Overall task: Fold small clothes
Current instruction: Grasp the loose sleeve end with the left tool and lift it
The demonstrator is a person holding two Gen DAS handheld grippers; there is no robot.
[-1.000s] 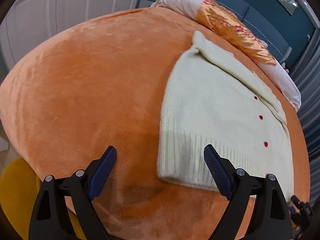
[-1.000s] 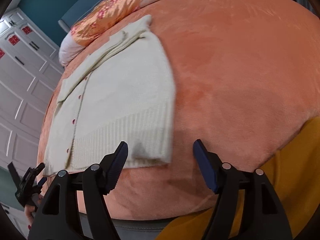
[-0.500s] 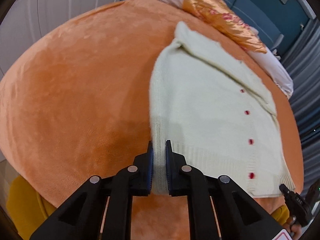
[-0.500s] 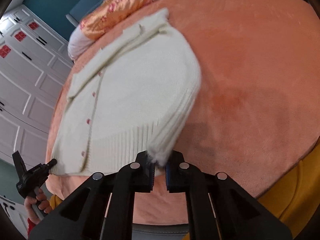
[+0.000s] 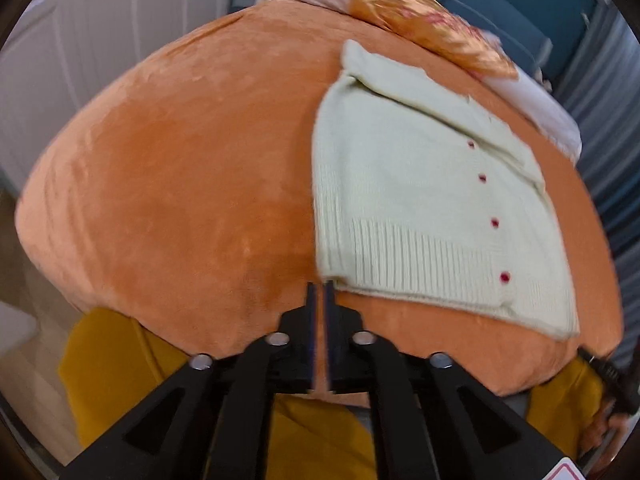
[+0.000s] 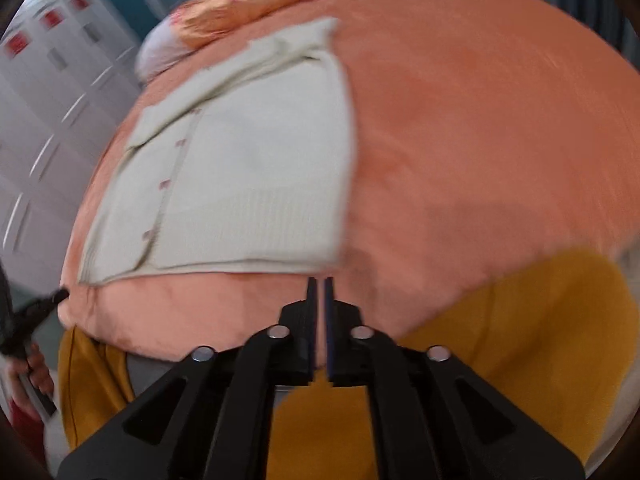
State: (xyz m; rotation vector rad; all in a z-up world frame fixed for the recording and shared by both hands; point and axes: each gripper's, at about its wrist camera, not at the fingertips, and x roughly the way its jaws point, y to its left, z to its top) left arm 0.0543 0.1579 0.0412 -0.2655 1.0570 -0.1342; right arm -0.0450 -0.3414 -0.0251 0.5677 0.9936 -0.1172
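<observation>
Fingers (image 5: 310, 308) on left gripper (image 5: 319, 285) and right gripper (image 6: 319, 280) have just been easing apart, seemingly empty. At one o'clock of the left tips, the cardigan (image 5: 420, 200) lies flat, hem fold not yet made.

Your left claw (image 5: 319, 285), wide open a second ago and then clamped on the hem corner of the cream cardigan (image 5: 420, 200), now sits nearly closed with only orange bedcover showing in its slit, its jaws just eased apart. The corner lies just above its tips. Your right claw (image 6: 319, 282) has likewise let go, the hem lying flat above it.
</observation>
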